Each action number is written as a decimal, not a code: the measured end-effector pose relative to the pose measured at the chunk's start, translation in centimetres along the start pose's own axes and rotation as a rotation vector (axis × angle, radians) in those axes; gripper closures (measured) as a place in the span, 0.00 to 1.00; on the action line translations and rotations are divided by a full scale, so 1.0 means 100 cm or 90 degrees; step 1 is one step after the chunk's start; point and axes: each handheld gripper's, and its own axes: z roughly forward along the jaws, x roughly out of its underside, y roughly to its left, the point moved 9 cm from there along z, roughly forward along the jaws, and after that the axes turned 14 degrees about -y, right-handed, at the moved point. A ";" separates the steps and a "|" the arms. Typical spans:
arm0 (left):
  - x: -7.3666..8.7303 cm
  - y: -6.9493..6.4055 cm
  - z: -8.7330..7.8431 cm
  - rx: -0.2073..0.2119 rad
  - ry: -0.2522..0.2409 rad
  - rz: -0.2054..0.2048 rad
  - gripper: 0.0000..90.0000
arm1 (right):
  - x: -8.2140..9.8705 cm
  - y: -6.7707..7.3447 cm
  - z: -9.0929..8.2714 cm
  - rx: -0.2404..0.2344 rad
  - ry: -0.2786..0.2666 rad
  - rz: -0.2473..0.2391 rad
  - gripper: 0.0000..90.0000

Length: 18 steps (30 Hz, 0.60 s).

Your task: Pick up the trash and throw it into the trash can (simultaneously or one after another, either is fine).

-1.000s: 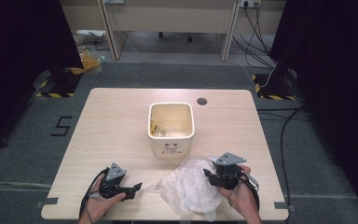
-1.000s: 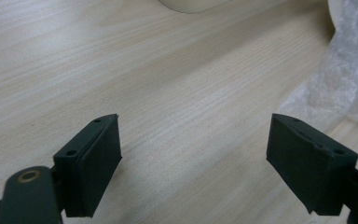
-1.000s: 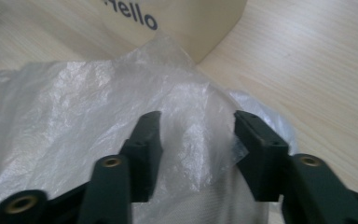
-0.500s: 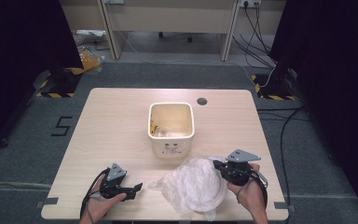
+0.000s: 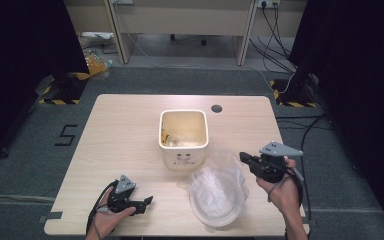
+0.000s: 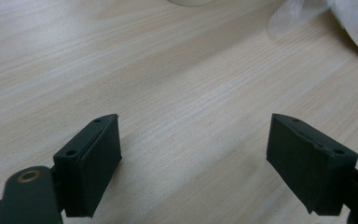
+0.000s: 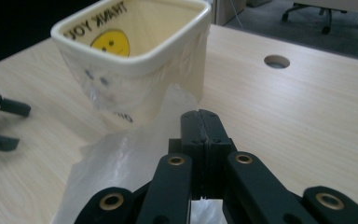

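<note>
1. The thing I'm working is the clear, crinkly plastic bag (image 5: pixel 217 192). It's on the near half of the pale wooden desk (image 5: pixel 120 130), spread into a loose open ring just in front of and slightly right of the cream square plastic bin (image 5: pixel 183 137). Its far edge lies right up against the bin's base.
2. Right gripper (image 5: pixel 245 159) sits above the bag's right edge with its tips aimed left toward the bin. In the right gripper view the two black fingers (image 7: pixel 191 128) are pressed flat together. They have just been closing, with a thin fold of the bag film pinched between them, and the plastic drapes down and away to the left from that spot.
3. Same view: the bin is just past the fingertips, with a yellow smiley and some printed lettering on its inside wall.
4. Left gripper (image 5: pixel 147 201) is low at the near-left part of the desk, well apart from the bag. In the left gripper view its fingers (image 6: pixel 93 163) stand wide apart with nothing but bare wood between them. A corner of the bag shows at the top right.
5. There's a round cable hole (image 5: pixel 216 108) in the desk behind the bin, toward the far right.
</note>
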 end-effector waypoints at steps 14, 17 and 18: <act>0.002 -0.003 0.004 -0.030 -0.010 0.037 0.16 | -0.096 0.006 0.011 -0.036 -0.083 -0.018 1.00; 0.002 -0.003 0.004 -0.030 -0.010 0.037 0.16 | -0.114 0.013 0.024 -0.045 -0.079 -0.029 1.00; 0.003 -0.003 0.004 -0.029 -0.009 0.037 0.16 | -0.121 0.016 0.029 -0.050 -0.080 -0.031 1.00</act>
